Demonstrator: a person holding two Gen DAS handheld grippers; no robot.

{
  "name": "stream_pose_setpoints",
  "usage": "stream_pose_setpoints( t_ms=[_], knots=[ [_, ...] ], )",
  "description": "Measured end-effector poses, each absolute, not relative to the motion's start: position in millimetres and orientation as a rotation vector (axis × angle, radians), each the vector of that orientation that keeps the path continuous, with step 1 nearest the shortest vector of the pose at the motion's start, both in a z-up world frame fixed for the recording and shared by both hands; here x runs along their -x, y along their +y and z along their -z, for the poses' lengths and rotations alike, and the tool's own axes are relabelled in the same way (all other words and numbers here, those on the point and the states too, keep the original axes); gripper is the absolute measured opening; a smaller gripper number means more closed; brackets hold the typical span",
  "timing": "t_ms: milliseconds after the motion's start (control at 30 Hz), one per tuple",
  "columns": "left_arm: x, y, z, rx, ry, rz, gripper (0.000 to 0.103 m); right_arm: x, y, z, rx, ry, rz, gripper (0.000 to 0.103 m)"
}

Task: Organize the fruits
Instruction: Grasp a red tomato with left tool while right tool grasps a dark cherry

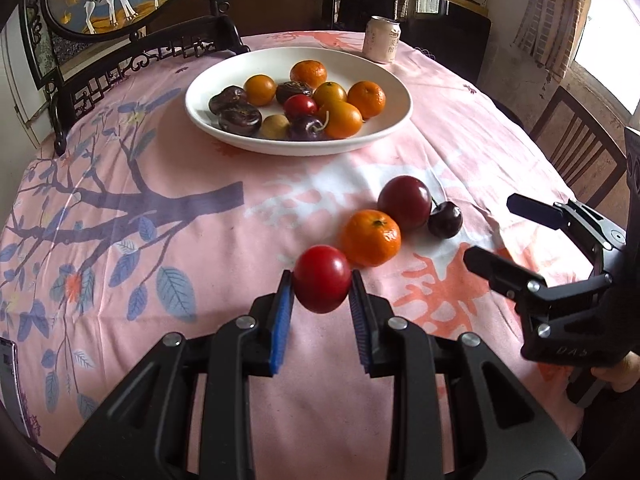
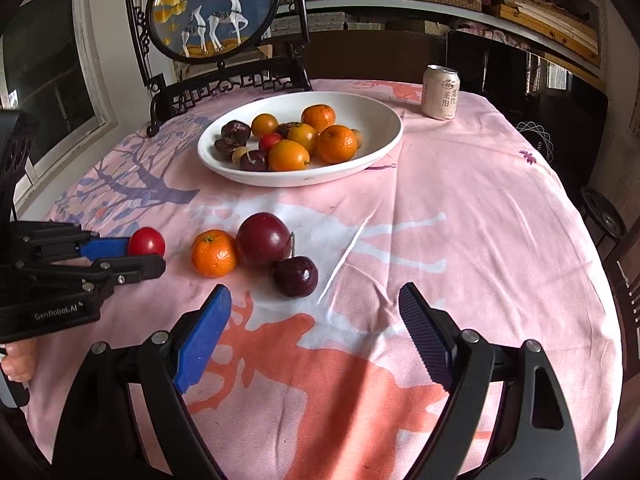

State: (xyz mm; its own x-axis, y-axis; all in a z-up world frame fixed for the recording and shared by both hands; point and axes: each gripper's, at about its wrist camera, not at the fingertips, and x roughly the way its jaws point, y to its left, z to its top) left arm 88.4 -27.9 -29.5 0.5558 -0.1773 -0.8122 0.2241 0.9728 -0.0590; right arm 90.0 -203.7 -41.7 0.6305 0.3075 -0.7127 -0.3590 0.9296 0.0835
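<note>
My left gripper (image 1: 322,280) is shut on a small red tomato (image 1: 322,278), its blue pads pressing both sides; in the right wrist view the same tomato (image 2: 146,242) sits between that gripper's (image 2: 149,251) fingers at the left. Just beyond it on the pink cloth lie a mandarin (image 1: 371,237) (image 2: 213,253), a large dark red plum (image 1: 405,202) (image 2: 263,239) and a dark cherry (image 1: 445,220) (image 2: 295,276). My right gripper (image 2: 316,300) stands open just short of the cherry, nothing between its fingers; it shows at the right (image 1: 496,228). A white bowl (image 1: 224,68) (image 2: 360,104) of several fruits stands farther back.
A drink can (image 1: 382,39) (image 2: 440,93) stands behind the bowl near the far table edge. A dark carved stand with a round deer picture (image 2: 214,8) rises at the back left. A wooden chair (image 1: 576,148) is off the table's right side.
</note>
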Motion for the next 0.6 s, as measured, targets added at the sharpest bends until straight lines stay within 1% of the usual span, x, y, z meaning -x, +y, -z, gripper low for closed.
stream_pose_setpoints(
  t_ms=[100,167,200,267,300,400,467,500,567,600],
  knots=[
    [-92.3,-22.1,33.3,-0.030,0.950,0.245,0.028,-91.8,-188.7,44.5,0.148,0.823,-0.380,0.085],
    [-93.9,-20.3,36.7,-0.023,0.952,0.251,0.028,-97.1,-182.0,47.4,0.171,0.850,-0.391,0.075],
    [-94.9,-19.6,38.2,-0.020,0.955,0.257,0.028,-100.9,-178.9,50.0,0.180,0.871,-0.398,0.068],
    [-96.1,-18.7,41.2,-0.014,0.962,0.264,0.028,-109.0,-172.0,57.2,0.212,0.910,-0.390,0.064],
    [-96.6,-18.0,42.3,-0.012,0.965,0.264,0.028,-112.4,-170.2,60.7,0.219,0.921,-0.386,0.060],
    [-97.2,-16.6,43.6,-0.013,0.964,0.259,0.028,-120.2,-168.2,62.0,0.193,0.922,-0.399,0.057],
    [-97.9,-16.3,43.8,-0.017,0.961,0.255,0.028,-124.6,-165.5,61.9,0.191,0.920,-0.402,0.052],
    [-98.1,-16.0,43.8,-0.018,0.959,0.252,0.028,-126.4,-164.5,61.7,0.186,0.921,-0.408,0.046],
    [-97.7,-14.9,43.5,-0.018,0.956,0.245,0.028,-126.6,-162.9,60.8,0.187,0.926,-0.413,0.043],
    [-97.2,-14.6,43.2,-0.019,0.953,0.244,0.028,-126.0,-162.8,60.1,0.186,0.930,-0.423,0.036]
  ],
)
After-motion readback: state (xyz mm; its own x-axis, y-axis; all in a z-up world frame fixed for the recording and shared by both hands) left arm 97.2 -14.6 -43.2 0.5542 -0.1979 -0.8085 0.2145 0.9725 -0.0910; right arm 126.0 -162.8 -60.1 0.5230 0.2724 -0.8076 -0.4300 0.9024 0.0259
